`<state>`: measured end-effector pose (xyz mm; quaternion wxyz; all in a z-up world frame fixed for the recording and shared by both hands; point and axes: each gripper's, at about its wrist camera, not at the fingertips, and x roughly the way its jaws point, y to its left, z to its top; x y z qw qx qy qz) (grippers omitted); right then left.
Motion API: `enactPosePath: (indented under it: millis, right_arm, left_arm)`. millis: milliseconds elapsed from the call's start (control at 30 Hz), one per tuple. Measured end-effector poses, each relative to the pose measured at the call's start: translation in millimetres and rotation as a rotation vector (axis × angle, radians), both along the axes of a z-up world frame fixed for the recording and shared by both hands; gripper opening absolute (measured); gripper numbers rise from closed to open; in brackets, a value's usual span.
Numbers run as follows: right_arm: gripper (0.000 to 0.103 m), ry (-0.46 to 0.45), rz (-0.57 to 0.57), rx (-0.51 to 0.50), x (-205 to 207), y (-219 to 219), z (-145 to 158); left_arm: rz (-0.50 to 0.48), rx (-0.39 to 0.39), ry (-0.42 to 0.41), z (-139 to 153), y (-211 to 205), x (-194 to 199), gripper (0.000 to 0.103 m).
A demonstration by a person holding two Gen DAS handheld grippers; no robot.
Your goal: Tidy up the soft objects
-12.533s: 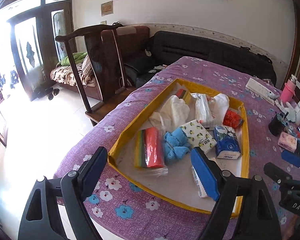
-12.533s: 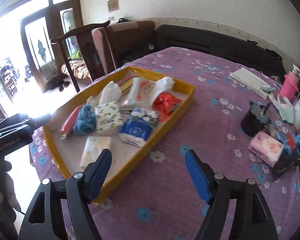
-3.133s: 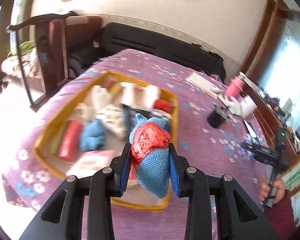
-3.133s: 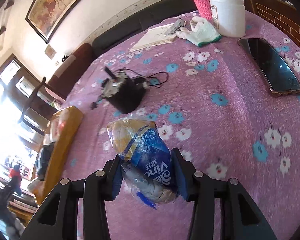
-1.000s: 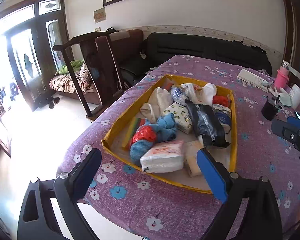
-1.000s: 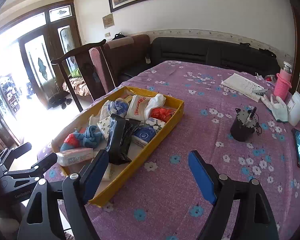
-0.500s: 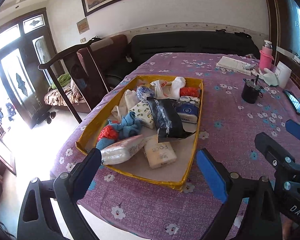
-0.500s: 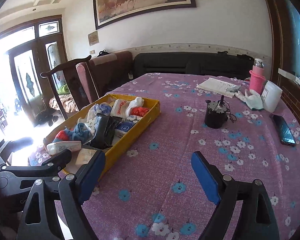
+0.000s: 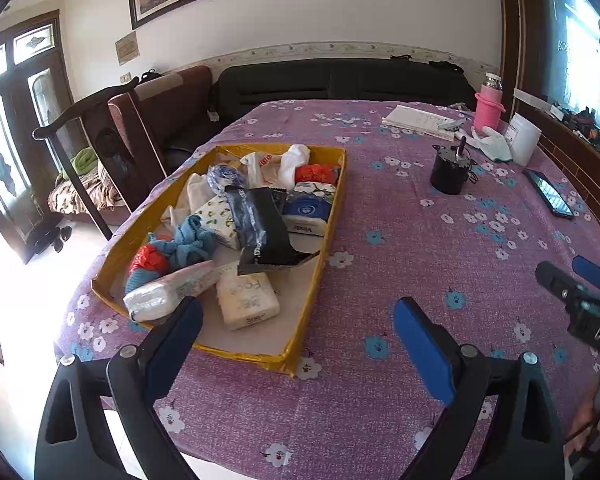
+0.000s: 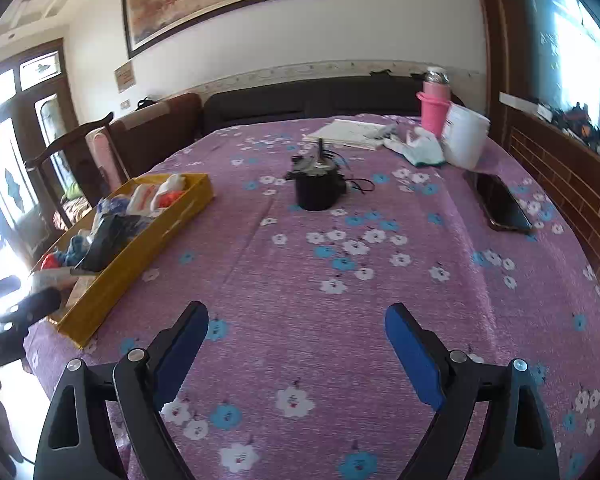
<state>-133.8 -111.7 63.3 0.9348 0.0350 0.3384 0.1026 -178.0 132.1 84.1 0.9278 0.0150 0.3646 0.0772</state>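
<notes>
Left tongs (image 9: pixel 296 332): released, jaws standing wide, nothing between the blue pads. They hover over the near edge of the counter (image 9: pixel 400 248), aimed at the near right corner of the yellow tray (image 9: pixel 332 216).

Right tongs (image 10: pixel 296 336): released, jaws wide apart, nothing between them. They hang above bare purple flowered cloth, well apart from the tray, which lies to their left.

Soft objects: all those seen lie inside the yellow tray on the left part of the counter. At its near end, a white tissue pack (image 9: pixel 247 300) lies flat beside a pink-and-white wipes pack (image 9: pixel 168 292) leaning on the near left wall. Behind these, a red plastic bag (image 9: pixel 150 258) touches a blue cloth (image 9: pixel 190 240). A black pouch (image 9: pixel 260 232) lies slanted across the middle, over a lemon-print tissue pack (image 9: pixel 220 216) and beside a blue tissue pack (image 9: pixel 306 210). White bags and a further red item fill the far end.

Elsewhere on the counter: a black motor (image 10: pixel 318 190) near the centre, a phone (image 10: pixel 502 202) at the right edge, a pink bottle (image 10: pixel 434 110), a white jar (image 10: pixel 466 136), gloves and a notebook at the far side.
</notes>
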Motion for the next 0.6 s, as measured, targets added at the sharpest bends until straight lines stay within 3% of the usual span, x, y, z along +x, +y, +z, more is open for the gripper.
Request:
enactPosePath:
  millis: [133,300,600]
  right_arm:
    - [0.093,0.008,-0.069,0.050,1.9,-23.7,2.3]
    - [0.093,-0.004,-0.075,0.114,-4.0,-9.5,-2.5]
    - [0.093,0.007,0.002,0.037,-16.5,31.8,-12.1]
  left_arm:
    - [-0.007,0.000,-0.008,-2.8,-5.0,2.4,0.096]
    - [0.038,-0.021,-0.060,3.0,4.8,-3.0,0.096]
    - [0.113,-0.014,-0.107,6.6,24.8,-15.9,0.098]
